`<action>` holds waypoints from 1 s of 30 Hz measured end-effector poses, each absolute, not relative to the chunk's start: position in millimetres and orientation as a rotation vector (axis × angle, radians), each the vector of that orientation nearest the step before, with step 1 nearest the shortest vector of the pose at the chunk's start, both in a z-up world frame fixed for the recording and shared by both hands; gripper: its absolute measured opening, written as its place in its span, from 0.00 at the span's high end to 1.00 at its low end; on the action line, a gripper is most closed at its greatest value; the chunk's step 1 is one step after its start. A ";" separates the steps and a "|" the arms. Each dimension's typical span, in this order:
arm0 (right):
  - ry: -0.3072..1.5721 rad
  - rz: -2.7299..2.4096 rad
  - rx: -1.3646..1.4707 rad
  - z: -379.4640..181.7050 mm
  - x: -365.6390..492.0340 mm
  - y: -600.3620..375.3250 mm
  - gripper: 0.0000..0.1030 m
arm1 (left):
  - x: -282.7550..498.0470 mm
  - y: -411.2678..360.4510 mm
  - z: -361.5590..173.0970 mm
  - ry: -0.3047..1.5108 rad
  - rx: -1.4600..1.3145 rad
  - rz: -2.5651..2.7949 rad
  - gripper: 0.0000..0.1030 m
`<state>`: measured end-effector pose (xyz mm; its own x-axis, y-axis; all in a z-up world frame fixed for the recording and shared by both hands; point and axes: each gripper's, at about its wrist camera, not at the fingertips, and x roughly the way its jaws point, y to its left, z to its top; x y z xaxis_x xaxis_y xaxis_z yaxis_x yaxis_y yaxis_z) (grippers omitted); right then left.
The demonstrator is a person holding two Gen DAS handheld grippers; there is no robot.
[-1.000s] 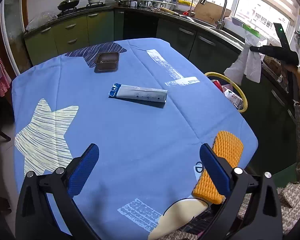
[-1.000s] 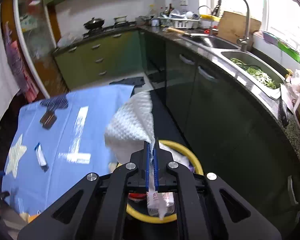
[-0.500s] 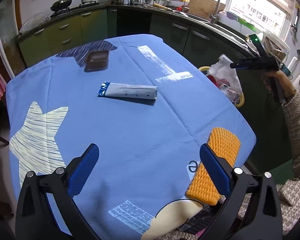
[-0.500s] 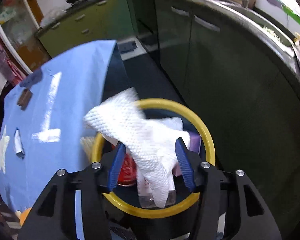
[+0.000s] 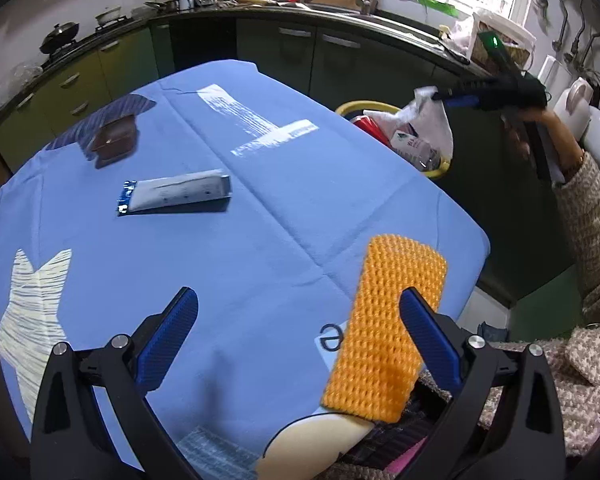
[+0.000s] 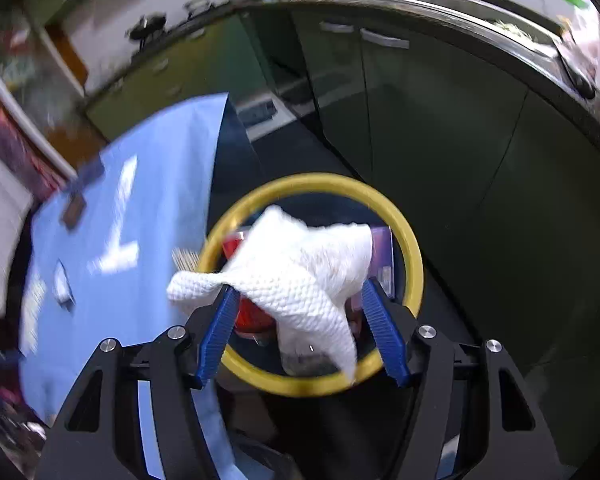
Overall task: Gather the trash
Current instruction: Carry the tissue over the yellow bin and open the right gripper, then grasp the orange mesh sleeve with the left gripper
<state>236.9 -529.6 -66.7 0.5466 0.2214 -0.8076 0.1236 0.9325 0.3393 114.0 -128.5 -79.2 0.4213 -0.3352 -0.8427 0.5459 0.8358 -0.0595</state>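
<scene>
My right gripper (image 6: 300, 300) is open above the yellow-rimmed trash bin (image 6: 414, 256). A white paper towel (image 6: 304, 264) hangs loose between its fingers, draped over the left one. In the left wrist view the right gripper (image 5: 456, 98) hovers over the bin (image 5: 350, 106) with the towel (image 5: 432, 120) below it. My left gripper (image 5: 296, 336) is open and empty above the near part of the blue tablecloth (image 5: 260, 240). A white and blue wrapper (image 5: 176, 194) and a small brown tray (image 5: 114, 142) lie on the cloth.
An orange knitted cloth (image 5: 388, 328) lies at the table's near right edge. The bin holds a red can (image 6: 252, 316) and cartons. Dark green cabinets (image 6: 440, 128) and the counter with a sink stand behind the bin.
My right gripper opened over the bin and let go of the paper towel, which now sags between the fingers. My left gripper drifted slightly over the table.
</scene>
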 end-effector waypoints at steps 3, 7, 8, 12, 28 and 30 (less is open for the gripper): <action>0.956 0.086 0.523 -58.0 256.3 -544.7 0.34 | 116.1 -133.7 -79.9 1.003 0.229 -0.563 0.07; 1.063 0.133 0.520 -60.1 282.8 -538.2 0.20 | 114.9 -136.7 -78.7 1.003 0.240 -0.554 0.07; 1.155 0.134 0.395 -69.2 290.6 -523.9 0.19 | 114.9 -136.9 -78.4 1.003 0.243 -0.553 0.07; 1.298 0.024 0.128 -99.7 287.2 -502.4 0.22 | 114.9 -135.2 -78.2 1.006 0.249 -0.548 0.07; 1.000 0.267 0.707 -48.8 246.5 -545.3 0.22 | 113.2 -152.4 -82.5 1.009 0.280 -0.593 0.07; 1.008 0.320 0.726 -50.3 243.3 -537.1 0.22 | 112.3 -152.7 -82.4 1.006 0.282 -0.607 0.07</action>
